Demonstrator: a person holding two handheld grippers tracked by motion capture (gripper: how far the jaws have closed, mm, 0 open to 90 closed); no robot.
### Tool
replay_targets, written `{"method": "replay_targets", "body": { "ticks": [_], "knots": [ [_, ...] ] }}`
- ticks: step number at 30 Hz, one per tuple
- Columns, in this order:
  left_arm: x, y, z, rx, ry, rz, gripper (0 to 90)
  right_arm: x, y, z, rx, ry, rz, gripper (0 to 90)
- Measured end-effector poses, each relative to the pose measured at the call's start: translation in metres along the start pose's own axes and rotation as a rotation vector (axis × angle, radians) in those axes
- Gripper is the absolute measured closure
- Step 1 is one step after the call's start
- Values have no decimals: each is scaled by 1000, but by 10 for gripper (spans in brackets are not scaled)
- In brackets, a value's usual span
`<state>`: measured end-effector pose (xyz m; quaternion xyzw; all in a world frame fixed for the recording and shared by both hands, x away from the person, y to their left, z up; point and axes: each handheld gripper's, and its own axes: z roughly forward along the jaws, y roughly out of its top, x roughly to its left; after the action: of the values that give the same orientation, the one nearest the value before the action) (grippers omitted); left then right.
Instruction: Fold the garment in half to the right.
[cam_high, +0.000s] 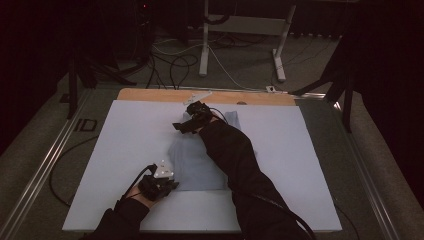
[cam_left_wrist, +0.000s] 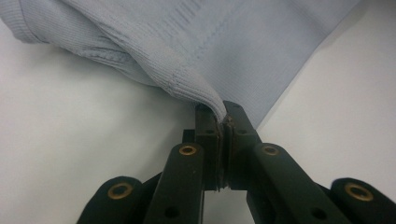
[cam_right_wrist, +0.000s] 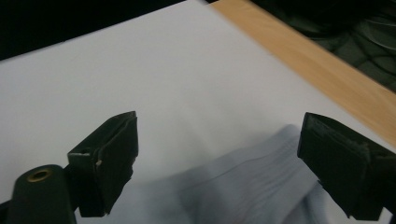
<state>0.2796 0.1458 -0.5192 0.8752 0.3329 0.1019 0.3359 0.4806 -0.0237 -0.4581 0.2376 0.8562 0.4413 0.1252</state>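
A: On the white mat, near its middle, lies the pale blue garment, and we place everything else against it. Why do we hold its near left corner?

B: Because our left gripper anchors it there. In the left gripper view its jaws are clenched on a pinch of the ribbed hem, and the cloth rises from the mat into that pinch, so we judge the corner is lifted a little to let us pull or fold

A: And the right gripper, at the garment's far edge?

B: It sits with jaws spread wide and nothing between them. In the right gripper view the blue cloth lies just below and between them, with bare mat beyond and the wooden table edge past that. We take it that we are lining up on the far edge to grip it, so both ends are held before the garment moves
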Motion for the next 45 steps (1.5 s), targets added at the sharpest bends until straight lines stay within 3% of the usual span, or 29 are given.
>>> {"method": "replay_targets", "body": {
  "ticks": [1,2,3,4,5,7,9,12,17,18,19,20,23,28,33,45],
  "knots": [
    [0,0,0,0,0,0,875,0,0,0,0,0,0,125],
    [-1,2,-3,-13,7,25,876,-1,1,2,-10,-24,42,130],
    [2,5,-5,-39,-24,-4,876,-2,1,7,16,-51,4,126],
    [3,5,-6,-49,-33,-16,876,-4,0,9,3,-29,62,126],
    [3,6,-6,-47,-24,-2,876,-6,0,11,-1,-6,81,126],
    [3,6,-6,-46,-32,-8,875,-9,-1,16,10,-33,101,126],
    [1,8,-8,-53,5,6,875,-13,0,20,30,-47,112,126],
    [3,10,-10,-70,0,-16,876,-22,3,23,50,-47,155,126],
    [2,12,-10,-82,-14,-20,875,-33,9,29,60,-42,164,93],
    [4,12,-11,-95,-40,-43,876,-36,9,31,66,-50,170,93],
    [4,12,-11,-95,-40,-43,876,-36,9,31,66,-50,170,93],
    [4,13,-11,-98,-40,-43,876,-39,10,37,91,-62,178,93],
    [2,15,-10,-100,-44,-40,876,-38,11,45,117,-75,149,152],
    [0,15,-8,-86,-29,-26,875,-40,9,58,179,-168,134,324],
    [1,14,-7,-84,-26,-30,876,-47,3,67,229,-191,134,444],
    [1,14,-3,-80,-41,-49,875,-48,-4,88,335,-197,102,448]
  ]
}}
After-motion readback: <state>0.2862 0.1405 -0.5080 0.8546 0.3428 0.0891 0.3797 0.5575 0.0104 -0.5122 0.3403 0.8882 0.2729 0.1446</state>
